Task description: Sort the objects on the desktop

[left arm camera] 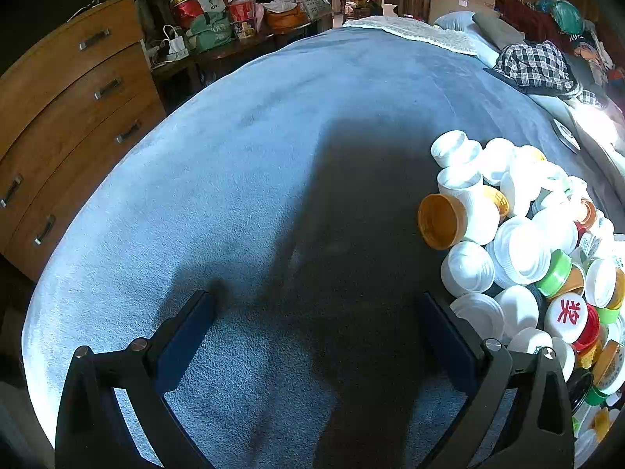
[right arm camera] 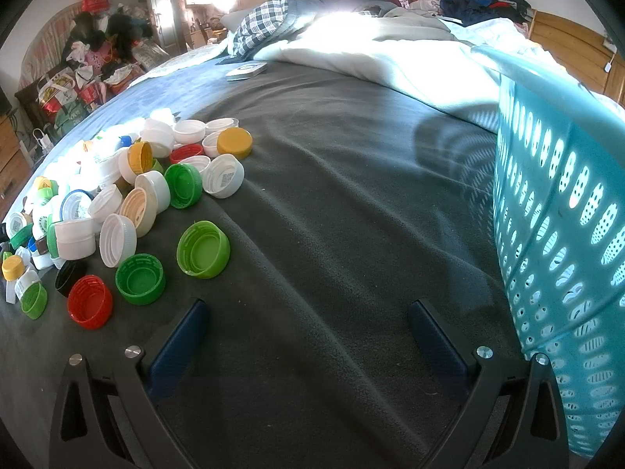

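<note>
A heap of plastic bottle caps (left arm camera: 523,242), mostly white with some orange, green and red, lies on a blue-grey blanket at the right of the left wrist view. My left gripper (left arm camera: 316,301) is open and empty, just left of the heap. In the right wrist view the same pile of caps (right arm camera: 129,195) spreads over the left side. A light green cap (right arm camera: 203,250), a dark green cap (right arm camera: 140,278) and a red cap (right arm camera: 90,301) lie nearest. My right gripper (right arm camera: 308,308) is open and empty, over bare blanket to their right.
A turquoise perforated basket (right arm camera: 562,234) stands at the right. A white duvet (right arm camera: 390,54) and plaid cloth (right arm camera: 261,23) lie at the far end of the bed. A wooden dresser (left arm camera: 66,117) and a cluttered table (left arm camera: 234,15) stand left of the bed.
</note>
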`<action>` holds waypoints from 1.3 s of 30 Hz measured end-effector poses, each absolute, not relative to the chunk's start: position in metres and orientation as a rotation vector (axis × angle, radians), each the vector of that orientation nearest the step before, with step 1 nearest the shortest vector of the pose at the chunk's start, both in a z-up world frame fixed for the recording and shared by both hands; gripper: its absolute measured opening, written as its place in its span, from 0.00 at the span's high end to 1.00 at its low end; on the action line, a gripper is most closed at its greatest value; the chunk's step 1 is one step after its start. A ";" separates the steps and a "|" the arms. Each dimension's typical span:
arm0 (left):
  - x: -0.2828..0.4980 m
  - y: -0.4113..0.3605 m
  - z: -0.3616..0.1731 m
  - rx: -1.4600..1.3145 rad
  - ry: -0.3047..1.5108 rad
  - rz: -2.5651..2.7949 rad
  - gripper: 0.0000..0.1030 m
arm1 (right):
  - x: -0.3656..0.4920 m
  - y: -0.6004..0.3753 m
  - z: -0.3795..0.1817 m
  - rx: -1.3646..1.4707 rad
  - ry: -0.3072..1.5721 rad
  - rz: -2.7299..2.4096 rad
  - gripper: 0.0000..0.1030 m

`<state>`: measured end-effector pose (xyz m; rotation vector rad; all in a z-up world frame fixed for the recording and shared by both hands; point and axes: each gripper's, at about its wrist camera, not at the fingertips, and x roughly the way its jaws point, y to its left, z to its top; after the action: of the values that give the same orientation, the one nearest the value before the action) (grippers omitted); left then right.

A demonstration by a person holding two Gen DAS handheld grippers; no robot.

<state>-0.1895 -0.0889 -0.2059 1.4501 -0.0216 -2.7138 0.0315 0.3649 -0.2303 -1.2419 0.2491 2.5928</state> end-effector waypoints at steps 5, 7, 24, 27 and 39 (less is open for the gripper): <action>-0.189 -0.090 -0.206 1.450 -0.021 -2.714 0.01 | 0.031 0.365 -0.230 -1.242 0.250 2.593 0.00; -0.190 -0.089 -0.206 1.450 -0.023 -2.714 0.01 | 0.032 0.365 -0.230 -1.242 0.250 2.593 0.00; -0.190 -0.089 -0.206 1.450 -0.022 -2.714 0.01 | 0.032 0.365 -0.231 -1.242 0.250 2.593 0.00; -0.190 -0.089 -0.206 1.450 -0.023 -2.714 0.01 | 0.032 0.365 -0.231 -1.242 0.250 2.593 0.00; -0.190 -0.089 -0.207 1.452 -0.015 -2.714 0.01 | 0.032 0.365 -0.231 -1.241 0.250 2.593 0.00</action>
<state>-0.1903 -0.0894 -0.2074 1.4517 -0.0151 -2.7141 0.0319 0.3646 -0.2306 -1.2414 0.2503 2.5926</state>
